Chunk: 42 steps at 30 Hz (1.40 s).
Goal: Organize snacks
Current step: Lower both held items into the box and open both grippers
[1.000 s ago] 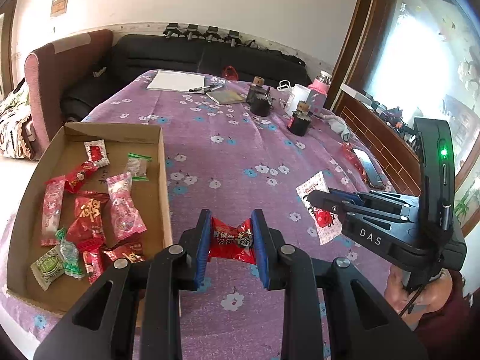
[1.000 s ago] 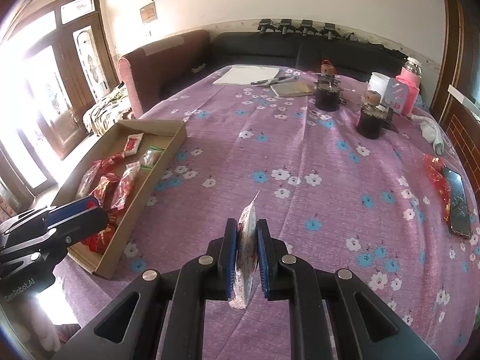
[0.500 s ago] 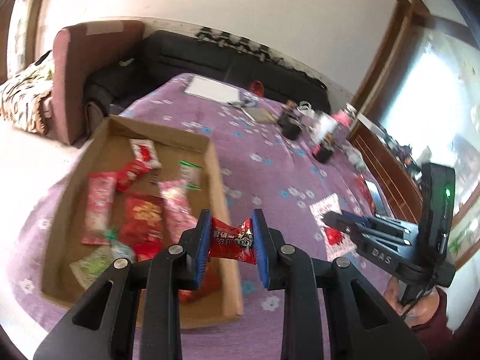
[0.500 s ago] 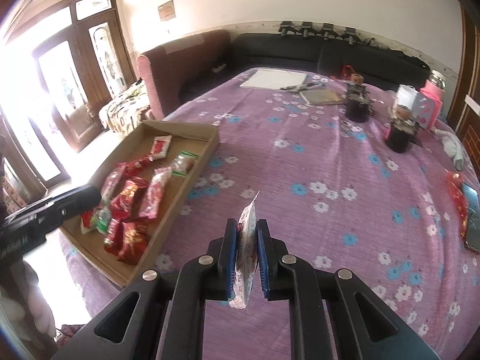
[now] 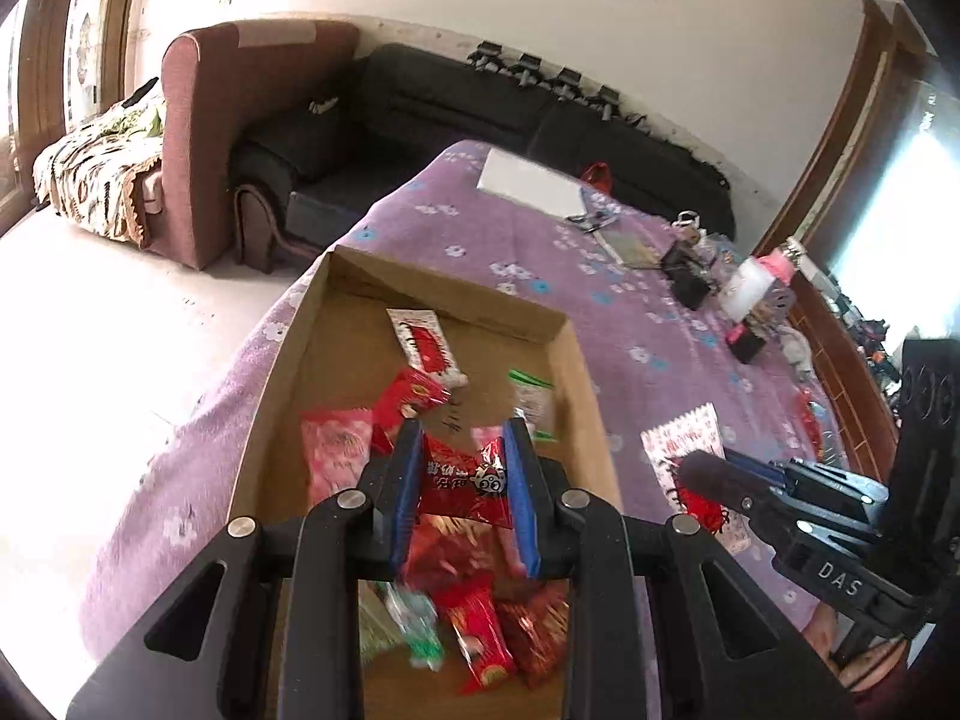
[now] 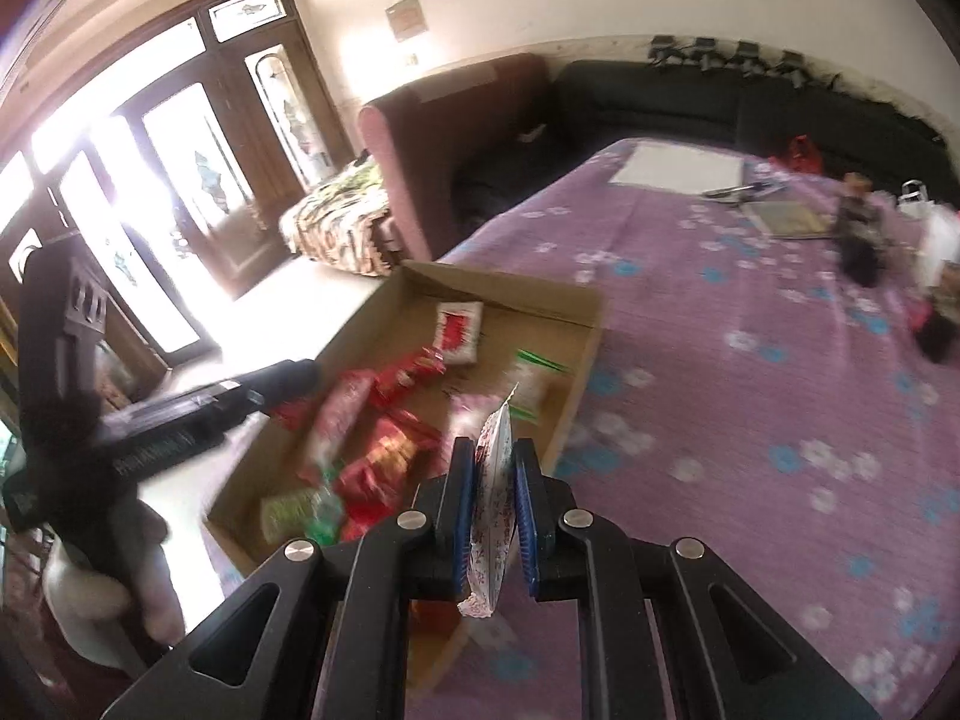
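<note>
My left gripper [image 5: 461, 483] is shut on a red snack packet [image 5: 465, 480] and holds it above the shallow cardboard box [image 5: 282, 378], which lies on the purple flowered table and holds several red, pink and green snack packets. My right gripper [image 6: 493, 480] is shut on a white packet with red print [image 6: 493, 498], held edge-on above the box's near right corner [image 6: 585, 354]. In the left wrist view the right gripper [image 5: 708, 474] and its white packet [image 5: 684, 444] sit just right of the box. In the right wrist view the left gripper [image 6: 282, 381] hangs over the box's left side.
At the table's far end lie white paper [image 5: 531, 183], scissors, a notebook, dark jars [image 5: 687, 279] and a pink-topped bottle [image 5: 774, 267]. A red bag and a phone lie near the right edge. A maroon armchair [image 5: 240, 120] and black sofa stand beyond the table.
Both grippers have moved left towards the box with their packets still held. The left one has gone from beside the box to above its contents; the right one is now over its near corner.
</note>
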Each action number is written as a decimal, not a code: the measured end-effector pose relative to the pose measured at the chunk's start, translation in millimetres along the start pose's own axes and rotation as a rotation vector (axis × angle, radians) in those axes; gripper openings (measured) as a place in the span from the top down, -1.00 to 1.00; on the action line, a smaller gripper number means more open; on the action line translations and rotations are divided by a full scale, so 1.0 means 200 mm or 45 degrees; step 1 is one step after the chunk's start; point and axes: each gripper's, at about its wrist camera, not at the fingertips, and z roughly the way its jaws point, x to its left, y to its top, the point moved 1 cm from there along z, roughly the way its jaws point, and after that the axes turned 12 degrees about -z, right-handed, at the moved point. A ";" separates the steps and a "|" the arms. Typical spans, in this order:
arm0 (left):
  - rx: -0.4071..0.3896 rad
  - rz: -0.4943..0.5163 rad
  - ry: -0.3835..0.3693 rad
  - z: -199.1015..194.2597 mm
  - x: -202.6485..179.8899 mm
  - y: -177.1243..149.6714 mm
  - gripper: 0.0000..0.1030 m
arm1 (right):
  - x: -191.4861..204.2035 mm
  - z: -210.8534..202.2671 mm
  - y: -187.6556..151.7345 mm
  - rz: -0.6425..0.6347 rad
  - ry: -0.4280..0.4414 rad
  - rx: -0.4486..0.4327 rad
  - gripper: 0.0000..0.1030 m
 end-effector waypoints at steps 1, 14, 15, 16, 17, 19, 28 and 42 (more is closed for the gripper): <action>0.010 0.002 0.003 0.03 0.01 0.01 0.53 | 0.00 0.04 0.03 0.004 0.011 0.005 0.75; 0.178 -0.177 -0.029 0.31 0.16 0.13 0.52 | -0.11 0.57 0.31 0.101 0.042 0.166 0.75; 0.180 -0.181 -0.025 0.32 0.16 0.13 0.52 | -0.12 0.60 0.31 0.106 0.037 0.175 0.75; 0.182 -0.184 -0.024 0.32 0.17 0.13 0.52 | -0.13 0.62 0.31 0.108 0.038 0.181 0.76; 0.185 -0.186 -0.026 0.33 0.17 0.14 0.52 | -0.13 0.63 0.31 0.108 0.037 0.188 0.76; 0.195 -0.189 -0.024 0.33 0.18 0.14 0.46 | -0.13 0.66 0.30 0.102 0.018 0.197 0.69; 0.110 -0.145 0.019 0.20 0.11 0.12 -0.16 | -0.18 0.53 0.30 0.103 -0.068 0.104 0.65; -0.311 0.038 0.454 -0.15 -0.07 -0.12 -0.55 | -0.07 0.00 -0.01 0.081 -0.237 -0.084 0.11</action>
